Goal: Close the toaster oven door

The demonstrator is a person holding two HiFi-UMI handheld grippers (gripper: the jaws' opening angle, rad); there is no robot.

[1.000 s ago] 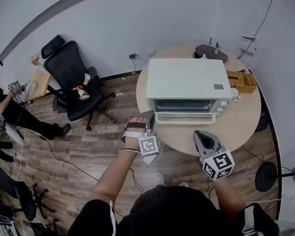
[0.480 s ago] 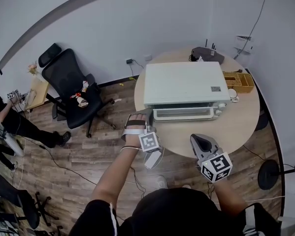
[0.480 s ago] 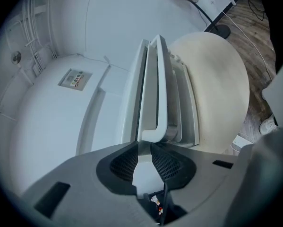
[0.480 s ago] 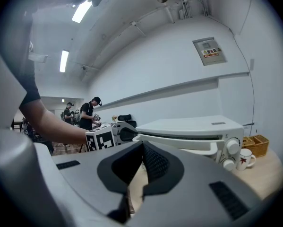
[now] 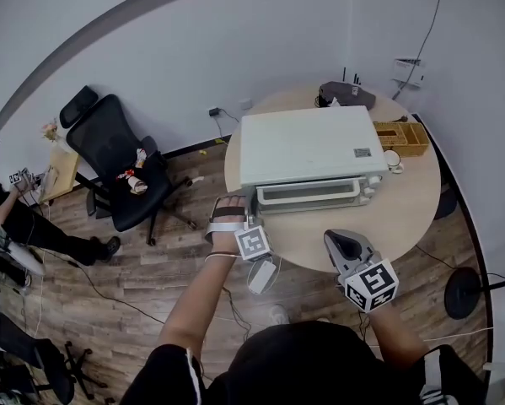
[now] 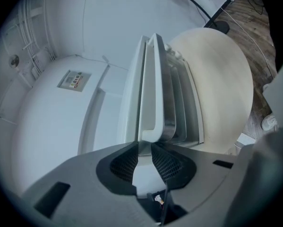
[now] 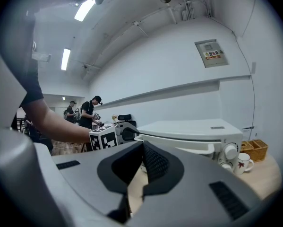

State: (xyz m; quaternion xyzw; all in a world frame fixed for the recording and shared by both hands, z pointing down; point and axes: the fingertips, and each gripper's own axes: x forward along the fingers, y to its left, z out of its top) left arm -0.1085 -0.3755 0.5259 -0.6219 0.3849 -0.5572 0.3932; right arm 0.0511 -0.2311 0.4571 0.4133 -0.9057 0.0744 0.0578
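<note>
My left gripper [image 6: 143, 144]: jaws closed, tips at door handle [image 6: 149, 89] end, clear only in own view. Head view adds right gripper [image 5: 346, 245] at bench [image 5: 387, 226] edge, jaws together, empty.

On round table [image 5: 387, 219], toaster oven [image 5: 313, 154], basket [image 5: 401, 137] at its right, office chair [image 5: 121, 175] left

Whether the left claw [image 6: 142, 146] pinches the end of the door handle [image 6: 150, 89] cannot be told. The label [image 5: 363, 152] on the toaster oven [image 5: 307, 146] is too small to read. The picture edge cuts off a person [image 5: 12, 209].
</note>
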